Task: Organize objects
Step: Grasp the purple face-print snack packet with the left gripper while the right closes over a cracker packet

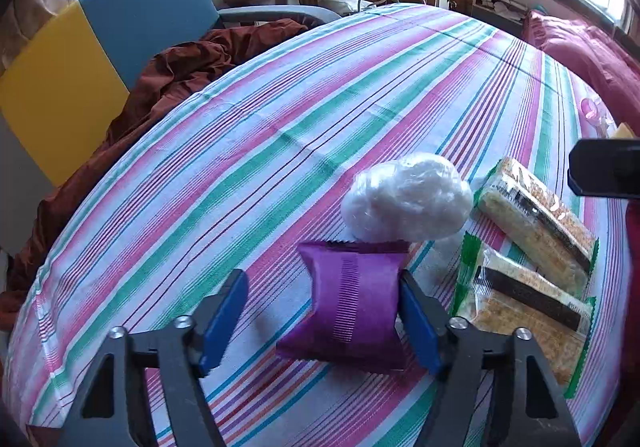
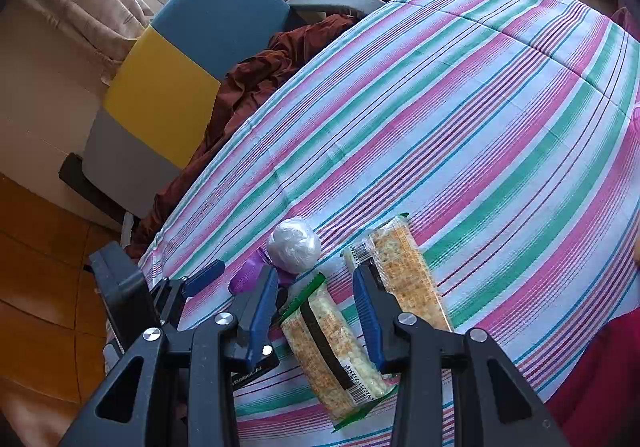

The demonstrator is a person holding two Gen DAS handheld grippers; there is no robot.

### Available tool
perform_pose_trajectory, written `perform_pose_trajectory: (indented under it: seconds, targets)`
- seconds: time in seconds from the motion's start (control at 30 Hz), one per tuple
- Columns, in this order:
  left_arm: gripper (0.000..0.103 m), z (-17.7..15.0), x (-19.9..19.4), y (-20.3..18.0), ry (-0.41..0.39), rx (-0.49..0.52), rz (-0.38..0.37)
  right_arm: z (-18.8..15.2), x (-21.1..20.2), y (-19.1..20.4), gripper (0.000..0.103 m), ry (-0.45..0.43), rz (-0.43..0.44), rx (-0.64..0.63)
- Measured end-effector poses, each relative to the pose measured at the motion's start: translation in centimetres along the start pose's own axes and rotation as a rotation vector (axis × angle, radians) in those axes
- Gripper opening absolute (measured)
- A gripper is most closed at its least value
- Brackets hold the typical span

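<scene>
Your left tool [image 1: 322,311] is spread wide around the purple packet [image 1: 352,303] on the striped bedsheet [image 1: 280,119], only its right pad touching it. The white plastic ball [image 1: 408,203] sits just behind. Your right tool [image 2: 316,307] hangs released over the near cracker pack [image 2: 332,347], the other cracker pack [image 2: 404,271] alongside.

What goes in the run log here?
left claw: open around purple packet | right claw: open over cracker pack | striped bedsheet

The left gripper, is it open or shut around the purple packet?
Open. The left gripper straddles the purple packet on the striped sheet, with a clear gap at one finger.
</scene>
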State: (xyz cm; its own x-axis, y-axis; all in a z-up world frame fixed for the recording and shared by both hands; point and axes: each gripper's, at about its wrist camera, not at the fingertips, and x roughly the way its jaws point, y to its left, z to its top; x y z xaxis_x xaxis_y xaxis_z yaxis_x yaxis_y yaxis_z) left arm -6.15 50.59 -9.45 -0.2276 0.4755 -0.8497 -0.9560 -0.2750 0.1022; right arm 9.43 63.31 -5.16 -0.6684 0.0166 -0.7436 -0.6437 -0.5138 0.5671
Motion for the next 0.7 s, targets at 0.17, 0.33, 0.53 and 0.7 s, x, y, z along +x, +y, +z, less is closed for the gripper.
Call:
perform_pose_trajectory:
  seconds: [0.17, 0.33, 0.53, 0.7]
  targets:
    - [0.044, -1.3, -0.6, 0.9, 0.003, -0.117, -0.026, 0.0, 0.2, 0.2, 0.039, 0.013, -0.003, -0.020]
    - [0.044, -3.9, -2.2, 0.9, 0.014, -0.210, 0.000, -0.6, 1.3, 1.7, 0.039, 0.069, -0.001, -0.104]
    - [0.041, -7.9, -4.8, 0.3, -0.009, -0.332, 0.027, -2.1, 3.4, 3.7, 0.039, 0.177, -0.043, -0.232]
    - [0.041, -10.6, -6.5, -0.3, -0.044, -0.372, 0.046, -2.6, 4.8, 4.3, 0.040, 0.216, -0.122, -0.286]
